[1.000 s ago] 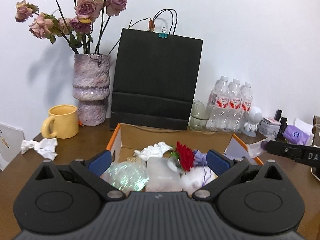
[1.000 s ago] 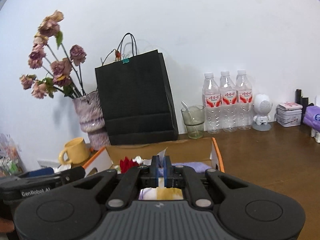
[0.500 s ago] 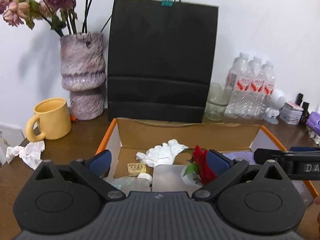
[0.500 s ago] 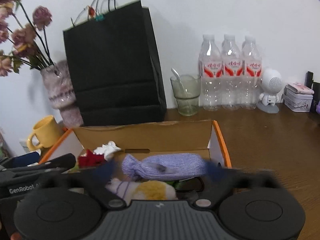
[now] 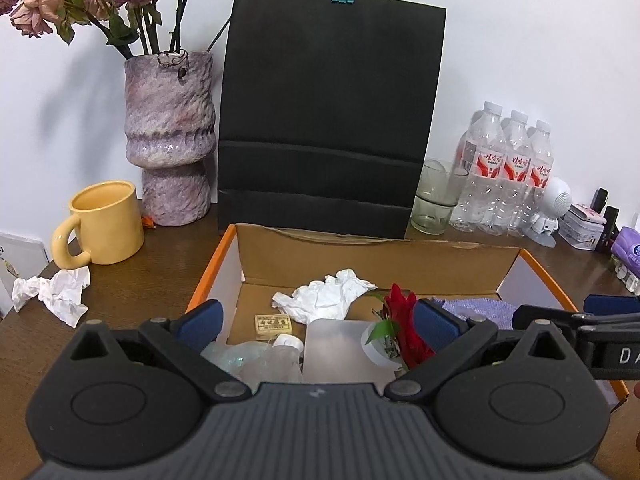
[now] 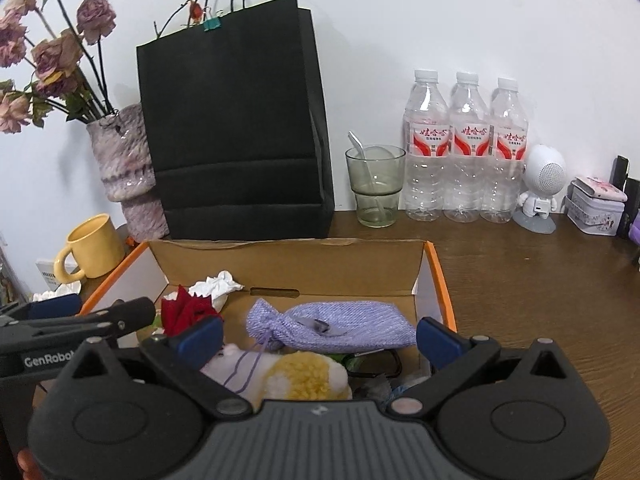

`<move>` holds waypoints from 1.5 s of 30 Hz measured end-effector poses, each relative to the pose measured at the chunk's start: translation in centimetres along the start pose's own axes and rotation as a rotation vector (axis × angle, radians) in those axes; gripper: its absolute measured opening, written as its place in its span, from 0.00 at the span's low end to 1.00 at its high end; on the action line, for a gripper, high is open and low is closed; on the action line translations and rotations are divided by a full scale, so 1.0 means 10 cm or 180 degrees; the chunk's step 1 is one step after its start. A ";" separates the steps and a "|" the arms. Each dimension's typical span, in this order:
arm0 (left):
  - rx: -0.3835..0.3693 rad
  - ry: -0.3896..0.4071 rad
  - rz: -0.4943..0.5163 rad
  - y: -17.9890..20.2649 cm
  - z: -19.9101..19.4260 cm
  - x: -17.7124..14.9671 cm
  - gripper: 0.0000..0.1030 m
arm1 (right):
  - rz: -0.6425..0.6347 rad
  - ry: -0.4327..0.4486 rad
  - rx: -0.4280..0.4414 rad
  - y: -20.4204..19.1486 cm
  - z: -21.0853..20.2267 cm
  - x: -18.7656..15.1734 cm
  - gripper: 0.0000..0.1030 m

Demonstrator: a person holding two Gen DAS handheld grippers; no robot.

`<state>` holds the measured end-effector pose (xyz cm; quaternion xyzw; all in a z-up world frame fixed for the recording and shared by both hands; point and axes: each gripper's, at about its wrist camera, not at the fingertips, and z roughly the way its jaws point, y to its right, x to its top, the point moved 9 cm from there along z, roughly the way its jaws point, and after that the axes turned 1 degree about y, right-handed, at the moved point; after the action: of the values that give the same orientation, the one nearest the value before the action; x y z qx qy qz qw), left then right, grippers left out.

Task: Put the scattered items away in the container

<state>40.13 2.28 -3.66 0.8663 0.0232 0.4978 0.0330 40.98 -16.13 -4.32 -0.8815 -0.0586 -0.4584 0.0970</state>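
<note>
Jaws of the right gripper (image 6: 319,336) stand spread wide with nothing pinched between the blue pads; the lilac knitted pouch (image 6: 336,330) lies loose below them inside the cardboard box (image 6: 440,280), resting over a white and yellow plush toy (image 6: 296,378). Beside the pouch in the box sit a red artificial flower (image 6: 186,312) and a crumpled white tissue (image 6: 218,286). Over the near-left part of the same box the left gripper (image 5: 316,320) is likewise released, its pads apart and empty, above a frosted plastic container (image 5: 340,350) and a small yellow label tag (image 5: 273,325). Outside the box, another crumpled tissue (image 5: 54,294) lies on the brown wooden table (image 6: 540,280), near a yellow mug (image 5: 102,224). Behind stand a black paper bag (image 5: 332,120), a mottled purple vase (image 5: 170,136) of dried roses, a glass tumbler (image 6: 376,186) and three water bottles (image 6: 466,148).
</note>
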 end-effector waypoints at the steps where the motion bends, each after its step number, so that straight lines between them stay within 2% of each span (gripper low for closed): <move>1: 0.0003 -0.0020 0.0003 0.00 0.00 0.00 1.00 | -0.0011 -0.0002 -0.0007 -0.01 -0.01 0.00 1.00; 8: 0.0066 -0.0004 0.0031 -0.01 -0.30 -0.01 1.00 | -0.0041 -0.0004 -0.0014 -0.08 -0.23 -0.06 1.00; 20: 0.0068 -0.0070 0.0020 0.05 -1.11 -0.14 1.00 | -0.0053 0.0130 0.0002 -0.20 -1.13 -0.15 1.00; 27: 0.0139 -0.0092 0.0048 0.04 -1.46 -0.27 1.00 | -0.0082 0.0128 -0.0052 -0.20 -1.51 -0.31 1.00; 35: 0.0113 -0.0097 0.0111 0.11 -1.67 -0.38 1.00 | -0.0123 0.0121 -0.0073 -0.23 -1.76 -0.46 1.00; 45: 0.0126 -0.0105 0.0104 0.11 -1.79 -0.46 1.00 | -0.0131 0.0088 -0.0085 -0.22 -1.85 -0.55 1.00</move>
<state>22.35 1.44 1.49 0.8751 0.0183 0.4835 0.0082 22.69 -18.18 1.81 -0.8749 -0.0692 -0.4732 0.0765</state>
